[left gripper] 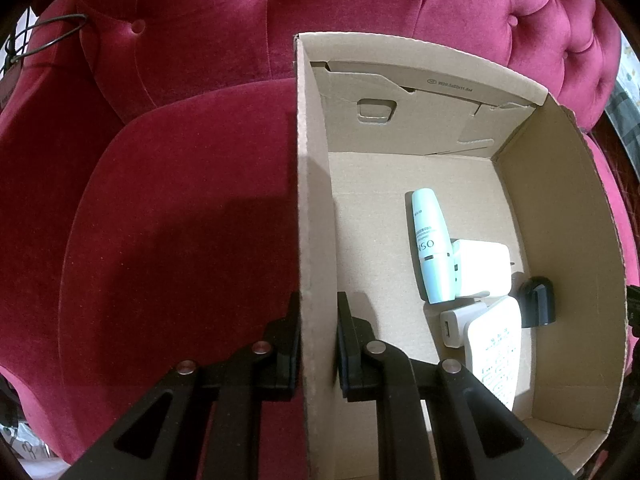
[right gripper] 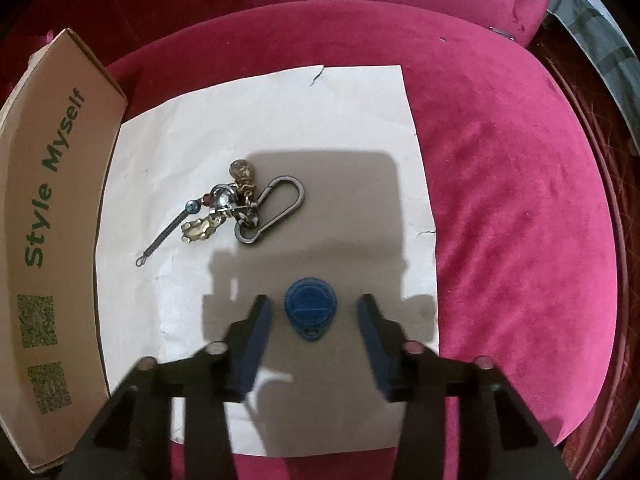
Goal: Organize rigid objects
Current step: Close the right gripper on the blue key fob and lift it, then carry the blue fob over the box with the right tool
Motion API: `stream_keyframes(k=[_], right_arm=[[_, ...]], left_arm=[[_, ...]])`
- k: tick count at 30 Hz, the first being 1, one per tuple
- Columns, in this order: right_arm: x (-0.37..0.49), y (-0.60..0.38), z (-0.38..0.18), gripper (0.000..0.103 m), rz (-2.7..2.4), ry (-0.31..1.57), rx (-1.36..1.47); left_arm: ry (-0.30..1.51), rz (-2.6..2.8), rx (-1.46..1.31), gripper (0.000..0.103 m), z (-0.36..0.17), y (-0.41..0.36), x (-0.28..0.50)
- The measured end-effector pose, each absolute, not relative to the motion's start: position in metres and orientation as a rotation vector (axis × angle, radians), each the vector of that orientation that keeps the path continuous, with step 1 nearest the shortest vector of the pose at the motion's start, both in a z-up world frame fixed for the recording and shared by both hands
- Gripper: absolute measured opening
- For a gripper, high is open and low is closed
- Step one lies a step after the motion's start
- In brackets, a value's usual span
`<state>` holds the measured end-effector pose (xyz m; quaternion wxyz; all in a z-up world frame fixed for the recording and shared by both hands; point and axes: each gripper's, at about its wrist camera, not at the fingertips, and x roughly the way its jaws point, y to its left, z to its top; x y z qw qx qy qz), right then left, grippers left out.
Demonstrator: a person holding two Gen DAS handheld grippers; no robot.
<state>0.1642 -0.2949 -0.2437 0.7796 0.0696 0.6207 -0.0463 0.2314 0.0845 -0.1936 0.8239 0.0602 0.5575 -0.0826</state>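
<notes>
My left tool [left gripper: 318, 344] is clamped narrow on the near wall of the cardboard box [left gripper: 312, 200], just pinning it, so it's out of reach of the pick. My right tool [right gripper: 314, 320] points down with the blue key fob [right gripper: 310, 310] lying flat dead centre between its fingers, gaps both sides, not gripped, loop end toward me; keychain [right gripper: 236, 212] sits ahead-left.

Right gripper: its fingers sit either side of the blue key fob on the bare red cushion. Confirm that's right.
Not quite. The right gripper does straddle the blue key fob, but the right wrist view shows the fob lying on the white paper sheet, not on bare cushion.
</notes>
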Motion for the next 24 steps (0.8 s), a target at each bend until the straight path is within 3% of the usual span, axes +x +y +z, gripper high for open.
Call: stream_keyframes(k=[1,24], right_arm=[[0.165,-0.294,-0.244,0.028,-0.101,1.341,0.144],[0.166,-0.263,-0.175,0.028,-0.1,1.288,0.139]], left_arm=[[1.186,-0.176,0.127,0.015,-0.194,0.085,0.231],[1.185,-0.174,0.125,0.015,-0.193,0.085,0.231]])
